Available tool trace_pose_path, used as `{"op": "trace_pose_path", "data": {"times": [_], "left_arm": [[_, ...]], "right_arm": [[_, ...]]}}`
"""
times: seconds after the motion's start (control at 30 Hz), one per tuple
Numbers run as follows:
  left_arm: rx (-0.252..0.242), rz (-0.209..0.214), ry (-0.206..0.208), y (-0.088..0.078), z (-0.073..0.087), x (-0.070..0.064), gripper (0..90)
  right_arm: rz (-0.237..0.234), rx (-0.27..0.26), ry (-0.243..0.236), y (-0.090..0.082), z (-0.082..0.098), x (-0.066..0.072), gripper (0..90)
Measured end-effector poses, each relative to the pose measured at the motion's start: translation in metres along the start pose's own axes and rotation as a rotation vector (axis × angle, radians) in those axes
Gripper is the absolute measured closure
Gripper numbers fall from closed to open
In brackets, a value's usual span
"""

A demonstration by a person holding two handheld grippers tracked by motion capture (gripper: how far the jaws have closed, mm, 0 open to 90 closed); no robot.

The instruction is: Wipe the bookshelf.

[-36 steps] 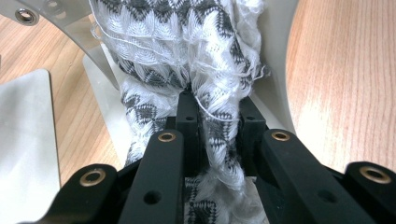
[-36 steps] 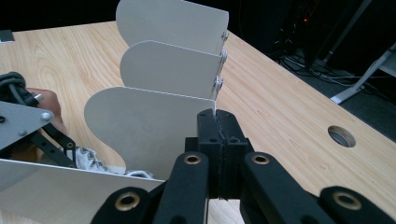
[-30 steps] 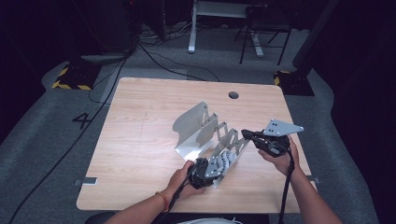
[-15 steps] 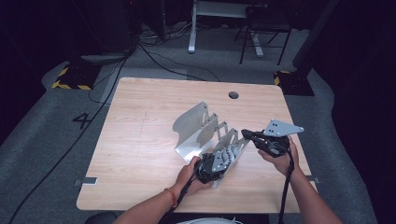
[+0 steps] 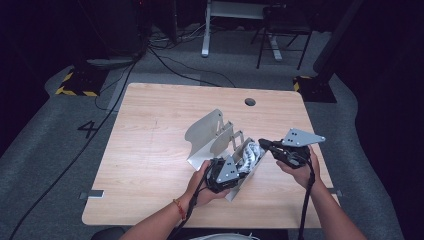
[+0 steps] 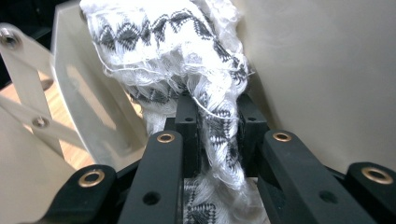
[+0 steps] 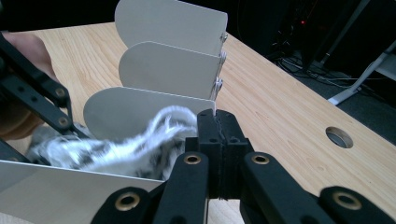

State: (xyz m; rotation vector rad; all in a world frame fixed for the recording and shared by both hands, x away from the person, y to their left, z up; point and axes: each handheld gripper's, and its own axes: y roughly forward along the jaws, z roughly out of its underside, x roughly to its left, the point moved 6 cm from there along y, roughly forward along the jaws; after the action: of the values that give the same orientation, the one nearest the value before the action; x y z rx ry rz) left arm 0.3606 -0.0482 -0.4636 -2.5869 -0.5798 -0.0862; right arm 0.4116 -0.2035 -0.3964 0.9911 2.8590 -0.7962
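**Around the worktop: cables, chair legs and floor markings**

The pale wooden worktop [image 5: 150, 150] has a round cable hole [image 5: 250, 102] near its far edge. Grey carpet [image 5: 55, 150] lies all round it, with a white "4" [image 5: 88, 128] marked to the left. Black cables [image 5: 170, 60] snake across the floor behind. Yellow-and-black hazard tape [image 5: 75, 91] marks a dark base, and white desk legs [image 5: 206, 35] and a black chair frame [image 5: 280, 40] stand farther back.

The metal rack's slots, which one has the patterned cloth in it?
The slot nearest the person, in front of the lowest rounded divider. The black-and-white cloth sits there, pinched by the left gripper; the slots behind the taller dividers look empty.
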Motion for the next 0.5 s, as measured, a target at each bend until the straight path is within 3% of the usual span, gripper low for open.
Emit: {"op": "trace_pose_path", "data": {"times": [0.13,0.27,0.5], "left_arm": [[-0.009,0.028,0.0,0.002,0.002,-0.001,76.1],[0.029,0.051,0.013,0.007,0.011,-0.004,76.3],[0.183,0.086,0.052,0.02,0.047,-0.012,76.3]], "right_arm": [[-0.004,-0.002,0.002,0.0,0.0,0.0,90.0],[-0.004,-0.002,0.003,0.0,0.0,0.0,90.0],[-0.003,-0.001,0.004,0.0,0.0,0.0,90.0]]}}
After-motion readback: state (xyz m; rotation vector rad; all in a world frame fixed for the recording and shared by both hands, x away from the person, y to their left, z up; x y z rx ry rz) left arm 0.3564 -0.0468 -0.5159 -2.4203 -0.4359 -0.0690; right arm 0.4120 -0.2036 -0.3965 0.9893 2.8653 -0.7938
